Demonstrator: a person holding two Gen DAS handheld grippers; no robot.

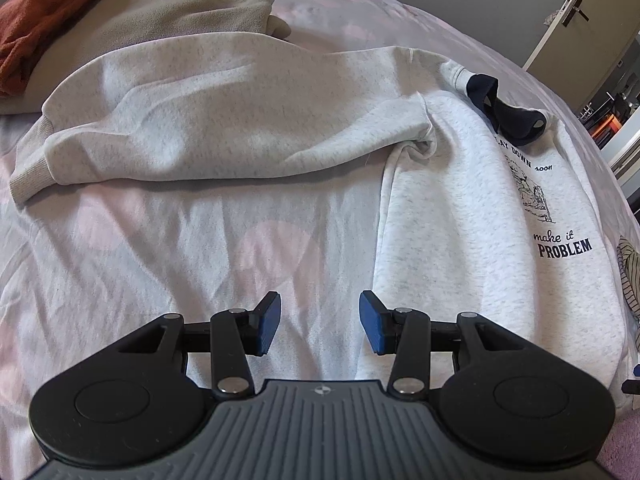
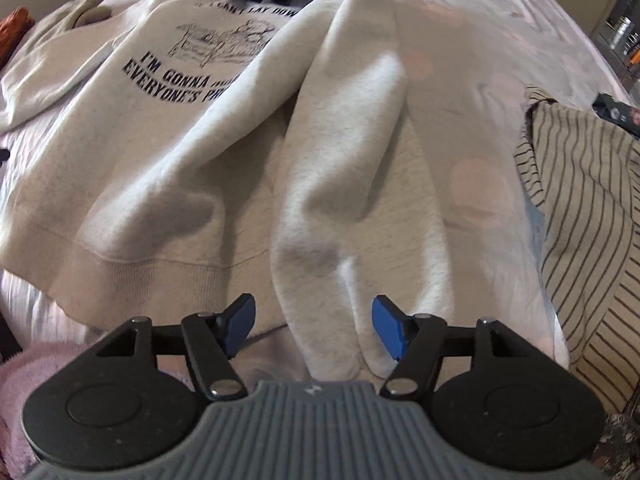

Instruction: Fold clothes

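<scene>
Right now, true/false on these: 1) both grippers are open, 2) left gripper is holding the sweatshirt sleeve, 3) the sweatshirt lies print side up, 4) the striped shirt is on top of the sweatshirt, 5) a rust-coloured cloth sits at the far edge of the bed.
1) True. The left gripper and right gripper both stand open.
2) False. It holds nothing; the sleeve lies farther away on the bed.
3) True. The sweatshirt shows its dark lettering.
4) False. The striped shirt lies beside it, apart.
5) True. The rust-coloured cloth is there.
</scene>
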